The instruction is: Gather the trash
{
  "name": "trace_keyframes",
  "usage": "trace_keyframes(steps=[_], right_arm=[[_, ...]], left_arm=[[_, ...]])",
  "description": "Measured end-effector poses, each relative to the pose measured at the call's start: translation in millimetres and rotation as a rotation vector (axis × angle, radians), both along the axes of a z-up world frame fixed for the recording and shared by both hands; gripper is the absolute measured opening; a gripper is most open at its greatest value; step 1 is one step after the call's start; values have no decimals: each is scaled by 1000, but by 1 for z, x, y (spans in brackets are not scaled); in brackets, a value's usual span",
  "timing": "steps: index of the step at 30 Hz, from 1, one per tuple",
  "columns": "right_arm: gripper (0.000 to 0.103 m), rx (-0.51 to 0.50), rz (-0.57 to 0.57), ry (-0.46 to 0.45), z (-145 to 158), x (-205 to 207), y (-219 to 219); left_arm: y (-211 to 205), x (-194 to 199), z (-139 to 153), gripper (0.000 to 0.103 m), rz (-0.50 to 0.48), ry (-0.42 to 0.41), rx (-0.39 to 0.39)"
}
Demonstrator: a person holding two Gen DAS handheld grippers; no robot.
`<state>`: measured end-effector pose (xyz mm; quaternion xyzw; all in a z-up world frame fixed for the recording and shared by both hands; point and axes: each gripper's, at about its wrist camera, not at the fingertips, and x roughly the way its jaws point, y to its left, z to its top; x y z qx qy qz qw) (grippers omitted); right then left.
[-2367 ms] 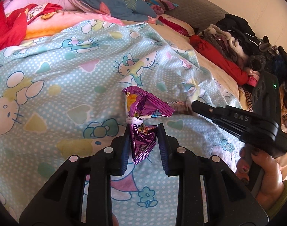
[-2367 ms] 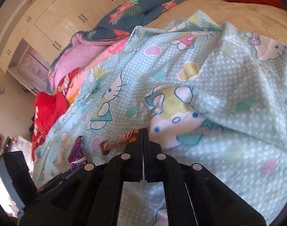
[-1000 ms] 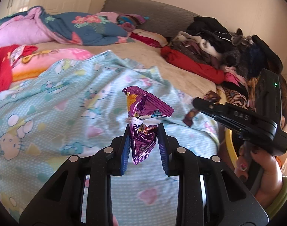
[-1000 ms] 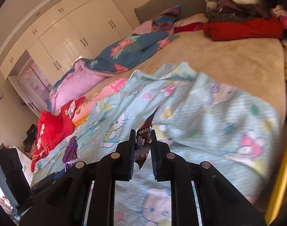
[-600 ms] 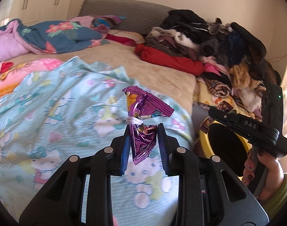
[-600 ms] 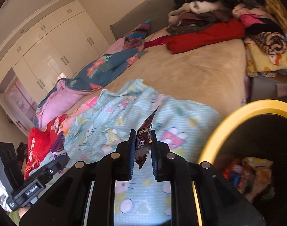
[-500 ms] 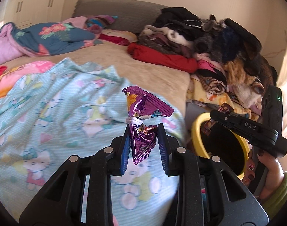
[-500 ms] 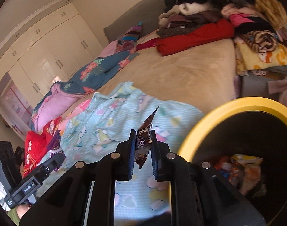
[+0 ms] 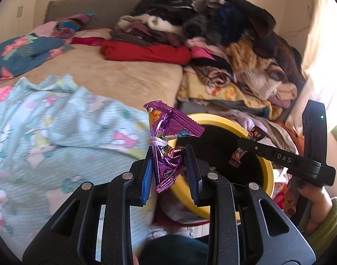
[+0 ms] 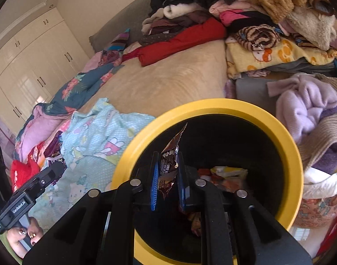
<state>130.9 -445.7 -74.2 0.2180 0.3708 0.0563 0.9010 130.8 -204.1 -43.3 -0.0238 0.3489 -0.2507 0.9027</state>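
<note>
A: Which way does each piece of trash point?

B: The purple wrapper [image 9: 168, 145] stands with its long axis upright, its lower half clamped between the pads of the left gripper [image 9: 169, 176], its flared top above them, in front of the yellow bin [image 10: 279, 132]. The brown wrapper [image 10: 169, 165] also stands upright, torn tip uppermost, pinched in the right gripper [image 10: 167, 181] directly over the bin's black interior, where other wrappers lie.

A: Any legible writing?

B: "DAS" on the right gripper's side in the left wrist view; "GenRobot.AI" on the left gripper's side in the right wrist view. The brown wrapper's print is unreadable.

A: Surroundings?

B: A bed [image 9: 124, 77] with a cartoon-print sheet [image 9: 58, 132] and piled clothes [image 9: 223, 33].
</note>
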Motion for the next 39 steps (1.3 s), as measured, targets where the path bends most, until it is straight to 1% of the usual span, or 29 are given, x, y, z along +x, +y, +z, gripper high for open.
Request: trace_keyframes(steps=[7,13,14,15,17,19,21,23,24,25,27,28,29,30,32,33,35,39], right_arm=[[15,4,-4,8,-6,-16,-20],[18,5,15,31,-8,-22,-28],[26,6,19,33,-8,-24,-28],[39,3,22,36,-7,-25,-29],[50,2,20,45,-5,-28,-31],[55,0,13,60,-2,-30,-34],[70,-27,1,54,6,-35,-35],[77,-52,-12,25,17,-42,-35],[81,-58,-16,8,22,-46,-33],[84,-64,-22,-9,26,-51,-32],[92,-75,-37,-44,34,-60,-29],[93,-81,-46,-56,36,-64,-27],[96,-86,-57,-76,40,-69,-24],[97,-91,-73,-98,43,-75,-21],[97,-105,-88,-133,48,-81,-15],[97,-117,-96,-156,52,-84,-9],[97,-146,-110,-205,58,-90,3],[97,-189,-114,-299,67,-101,32]], left_arm=[[-50,14,-14,21,-84,38,36],[-78,29,-26,22,-135,83,47],[-82,32,-28,22,-144,91,50],[-85,34,-29,23,-152,98,50],[-92,37,-31,30,-153,105,65],[-93,38,-31,46,-147,107,66],[-90,39,-31,53,-130,112,62],[-83,36,-28,59,-116,115,51],[-80,35,-27,70,-109,115,52],[-75,31,-24,75,-100,112,48],[-67,26,-19,82,-91,96,43],[-62,22,-16,88,-77,85,47],[-55,17,-13,90,-59,72,48],[-50,14,-10,92,-45,60,48],[-34,4,-1,92,0,9,60],[-27,0,2,92,20,-5,61],[-7,-11,10,92,49,-32,38],[27,-30,20,92,118,-82,44]])
